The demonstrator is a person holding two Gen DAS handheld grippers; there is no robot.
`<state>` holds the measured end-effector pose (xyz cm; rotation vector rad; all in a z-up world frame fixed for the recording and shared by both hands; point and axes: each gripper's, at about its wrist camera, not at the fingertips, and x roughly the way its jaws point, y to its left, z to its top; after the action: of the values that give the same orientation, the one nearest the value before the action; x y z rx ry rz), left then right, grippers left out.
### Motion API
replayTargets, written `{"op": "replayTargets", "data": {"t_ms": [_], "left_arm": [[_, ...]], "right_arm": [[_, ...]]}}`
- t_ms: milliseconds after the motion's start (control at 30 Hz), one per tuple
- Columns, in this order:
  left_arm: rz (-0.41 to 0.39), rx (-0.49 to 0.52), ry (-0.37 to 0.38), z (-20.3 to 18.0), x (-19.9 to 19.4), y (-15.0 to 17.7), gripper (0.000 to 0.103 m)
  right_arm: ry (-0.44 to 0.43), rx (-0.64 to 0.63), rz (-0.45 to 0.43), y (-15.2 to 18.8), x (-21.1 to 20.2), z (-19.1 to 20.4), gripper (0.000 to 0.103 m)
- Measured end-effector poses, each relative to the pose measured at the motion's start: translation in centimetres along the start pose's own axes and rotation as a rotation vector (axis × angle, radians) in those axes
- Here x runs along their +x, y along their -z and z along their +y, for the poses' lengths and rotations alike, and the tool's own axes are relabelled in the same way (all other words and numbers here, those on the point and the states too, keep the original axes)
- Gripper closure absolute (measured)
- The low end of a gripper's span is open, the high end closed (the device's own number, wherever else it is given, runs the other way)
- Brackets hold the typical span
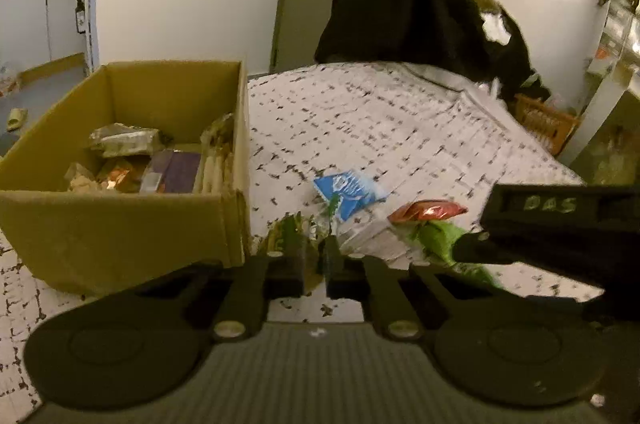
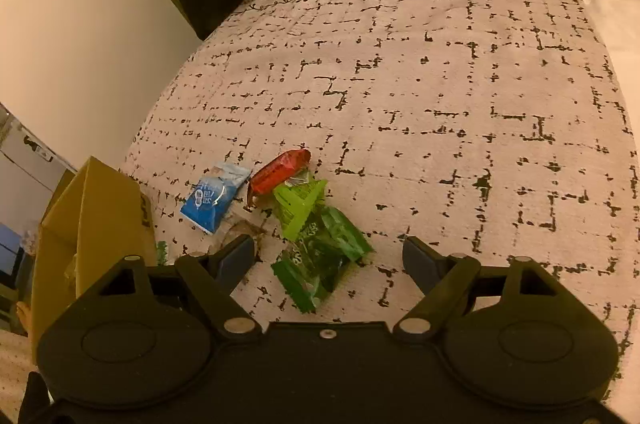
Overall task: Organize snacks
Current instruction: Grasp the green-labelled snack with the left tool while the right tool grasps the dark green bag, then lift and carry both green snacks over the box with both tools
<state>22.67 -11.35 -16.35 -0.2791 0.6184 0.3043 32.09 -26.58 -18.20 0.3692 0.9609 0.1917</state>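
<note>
L gripper (image 1: 316, 256): fingers pressed together, pinching a green-white wrapper (image 1: 294, 232), lower centre.
R gripper (image 2: 328, 260): fingers spread, nothing pinched; dark green packet (image 2: 324, 264) lies btwn them.
Other snacks: light green packet (image 2: 298, 204), red packet (image 2: 280, 171), blue packet (image 2: 214, 196), just above.
Box (image 1: 120, 224): cardboard, left of frame, snacks inside.
Surface: patterned cloth (image 2: 440, 104).
</note>
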Motion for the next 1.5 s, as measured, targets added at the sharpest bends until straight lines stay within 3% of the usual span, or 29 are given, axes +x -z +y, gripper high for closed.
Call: {"op": "replayTargets", "data": {"t_ms": [467, 633, 733, 1133, 1500], "left_arm": [[-0.006, -0.047, 0.074, 1.0, -3.2, -0.2, 0.097], [-0.008, -0.044, 0.073, 1.6, -4.2, -0.3, 0.097], [-0.010, -0.035, 0.079, 1.7, -5.0, -0.5, 0.097], [-0.056, -0.040, 0.119, 1.3, -7.7, -1.8, 0.097], [-0.136, -0.062, 0.119, 2.7, -10.2, -4.5, 0.097]], "right_arm": [[0.092, -0.120, -0.003, 0.5, 2.1, 2.3, 0.035], [0.109, -0.238, -0.017, 0.9, 2.3, 3.2, 0.064], [0.078, -0.229, -0.011, 1.0, 1.9, 3.0, 0.073], [0.008, -0.189, -0.102, 1.6, -2.8, 2.7, 0.075], [-0.198, -0.278, -0.232, 1.5, -5.9, 6.0, 0.075]]}}
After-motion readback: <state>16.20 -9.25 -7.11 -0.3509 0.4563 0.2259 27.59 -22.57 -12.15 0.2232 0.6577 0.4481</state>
